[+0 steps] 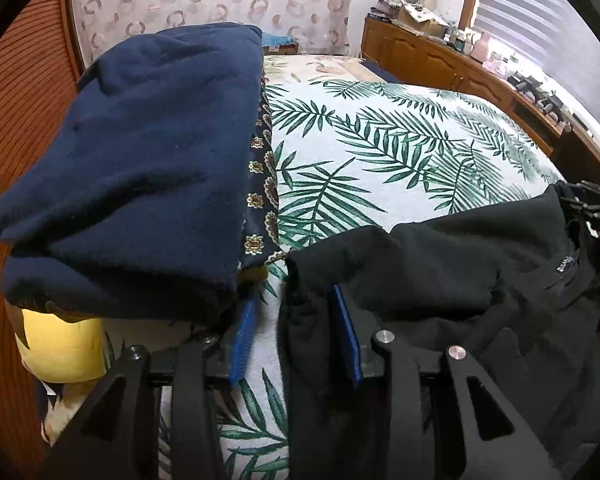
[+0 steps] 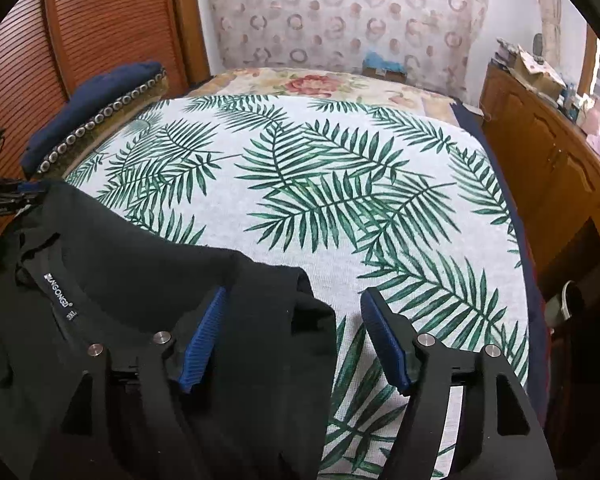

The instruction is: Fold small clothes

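With the black shirt [image 2: 148,300] lying on the bed [image 2: 340,184], both my left gripper [image 1: 296,332] and right gripper [image 2: 292,336] stand open over its shoulder edges, so I'd seat each pad squarely before closing.

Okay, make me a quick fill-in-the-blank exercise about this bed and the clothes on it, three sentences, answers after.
1. The black shirt lies on a bedspread printed with green ____.
2. The size printed below the shirt's neck label reads ____.
3. The folded pile at the left edge of the bed has a ____ garment on top.

Missing words: leaves; 3XL; navy blue
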